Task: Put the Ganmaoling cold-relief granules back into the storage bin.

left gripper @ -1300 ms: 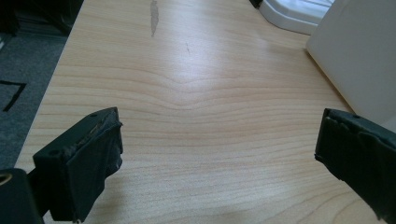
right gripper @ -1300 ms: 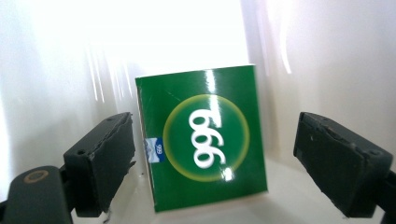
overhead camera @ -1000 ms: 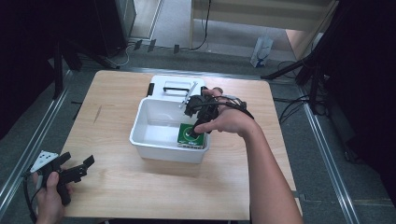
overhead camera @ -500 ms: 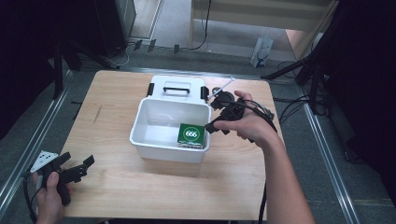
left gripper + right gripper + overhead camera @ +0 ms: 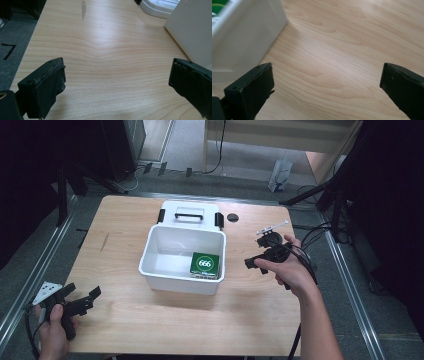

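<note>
A white plastic box [image 5: 165,272] stands in the middle of the wooden table [image 5: 250,315]. A green packet marked 666 [image 5: 205,264] lies inside it at the right. My right gripper [image 5: 261,253] is held just right of the box, above the table, open with nothing between its jaws; the box wall [image 5: 242,40] shows at the left of the right gripper view. My left gripper [image 5: 82,298] rests at the table's front left corner, open and empty, and the box's side [image 5: 192,30] shows at the right of the left gripper view.
The box's white lid with a black handle [image 5: 189,213] lies flat behind the box. A small black round disc [image 5: 232,217] sits on the table to the lid's right. Cables [image 5: 320,235] trail off the table's right edge.
My right gripper has come up out of the box, leaving the green packet inside, and moved to the right of the box. The left gripper has stayed put.
</note>
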A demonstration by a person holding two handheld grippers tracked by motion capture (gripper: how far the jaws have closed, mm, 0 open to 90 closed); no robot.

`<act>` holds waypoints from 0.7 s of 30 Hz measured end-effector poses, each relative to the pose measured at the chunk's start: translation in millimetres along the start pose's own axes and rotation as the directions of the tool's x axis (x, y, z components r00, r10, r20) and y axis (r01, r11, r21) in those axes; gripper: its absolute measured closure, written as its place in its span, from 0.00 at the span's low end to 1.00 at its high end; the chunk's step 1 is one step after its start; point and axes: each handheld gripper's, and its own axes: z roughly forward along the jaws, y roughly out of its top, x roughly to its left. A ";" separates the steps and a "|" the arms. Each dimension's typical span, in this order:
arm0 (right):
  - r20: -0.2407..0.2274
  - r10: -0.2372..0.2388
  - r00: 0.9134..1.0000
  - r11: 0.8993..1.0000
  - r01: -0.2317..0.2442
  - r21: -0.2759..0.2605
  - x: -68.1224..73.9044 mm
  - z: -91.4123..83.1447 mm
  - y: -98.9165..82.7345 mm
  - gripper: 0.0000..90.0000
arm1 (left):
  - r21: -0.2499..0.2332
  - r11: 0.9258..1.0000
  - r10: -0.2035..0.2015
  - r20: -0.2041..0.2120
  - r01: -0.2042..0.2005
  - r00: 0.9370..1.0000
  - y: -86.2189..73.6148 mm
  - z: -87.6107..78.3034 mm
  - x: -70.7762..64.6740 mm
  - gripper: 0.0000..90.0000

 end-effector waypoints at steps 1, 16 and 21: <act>0.003 0.025 1.000 1.000 -0.025 -0.001 -3.6 2.0 -4.3 0.00 | 0.000 1.000 0.000 -0.001 0.000 1.000 0.0 0.0 0.0 0.01; 0.108 0.251 0.962 0.967 -0.246 -0.061 -45.4 27.8 -78.7 0.00 | 0.001 1.000 -0.002 -0.004 0.002 1.000 -0.2 0.1 -0.5 0.01; 0.118 0.293 0.949 0.954 -0.283 -0.094 -51.2 34.1 -103.4 0.00 | 0.002 1.000 -0.001 -0.006 0.001 1.000 -0.2 -0.1 -0.4 0.01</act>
